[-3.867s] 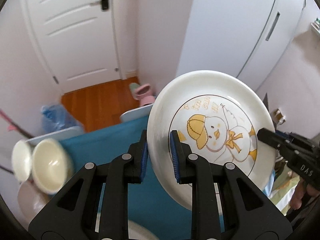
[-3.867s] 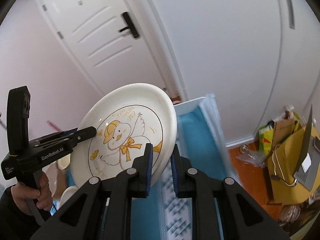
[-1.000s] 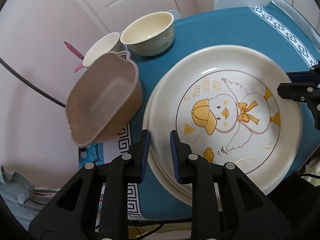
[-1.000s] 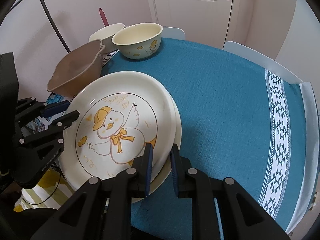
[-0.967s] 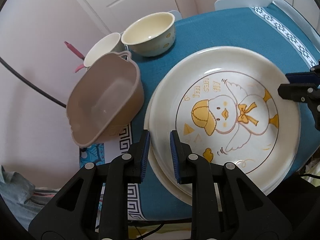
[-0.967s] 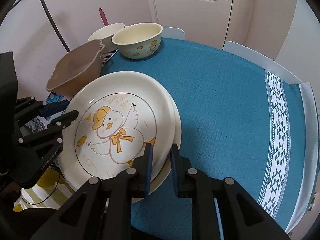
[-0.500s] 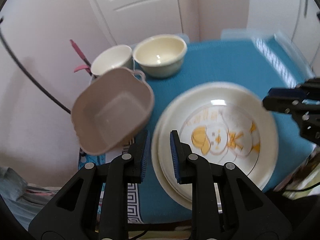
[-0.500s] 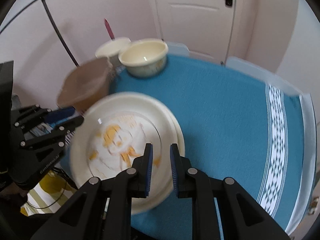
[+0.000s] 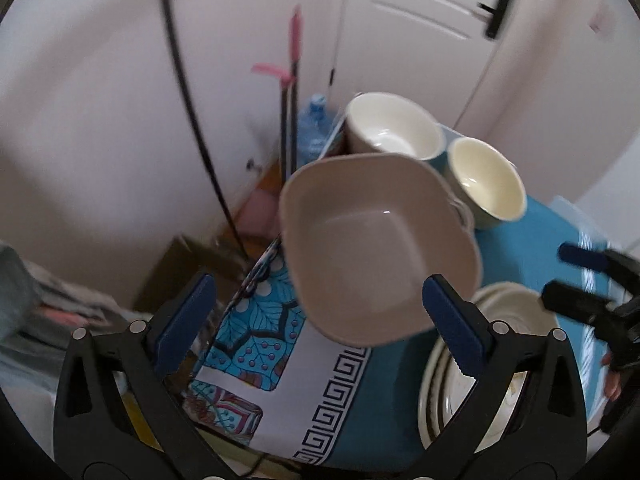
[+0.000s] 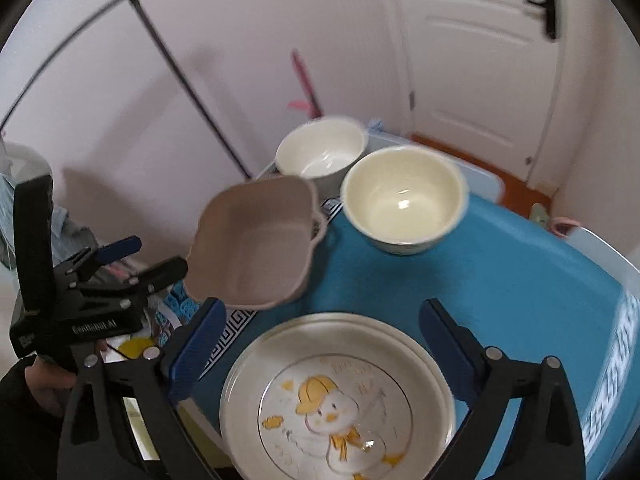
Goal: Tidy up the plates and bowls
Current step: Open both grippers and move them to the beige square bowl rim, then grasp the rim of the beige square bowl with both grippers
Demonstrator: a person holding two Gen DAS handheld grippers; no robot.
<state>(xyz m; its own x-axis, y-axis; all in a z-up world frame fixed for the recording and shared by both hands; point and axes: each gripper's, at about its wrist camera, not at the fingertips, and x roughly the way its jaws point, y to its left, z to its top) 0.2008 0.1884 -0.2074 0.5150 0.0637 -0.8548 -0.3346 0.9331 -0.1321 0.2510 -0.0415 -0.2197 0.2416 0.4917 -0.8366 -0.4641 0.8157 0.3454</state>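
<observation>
A cream plate with a yellow duck print lies on top of a plate stack at the near edge of the teal table. My right gripper is open and empty above the plate's far rim. My left gripper is open and empty, in front of a tan square bowl that shows in the right wrist view too. A cream bowl and a white bowl stand behind it.
The tan bowl overhangs the table's left edge, over a patterned cloth. A black stand pole, a pink-handled tool and a white door are behind the table. A cardboard box sits on the floor.
Both grippers have let go of the duck plate, opened wide and pulled back. The plate now rests on the stack. The left gripper has swung left toward the tan bowl.
</observation>
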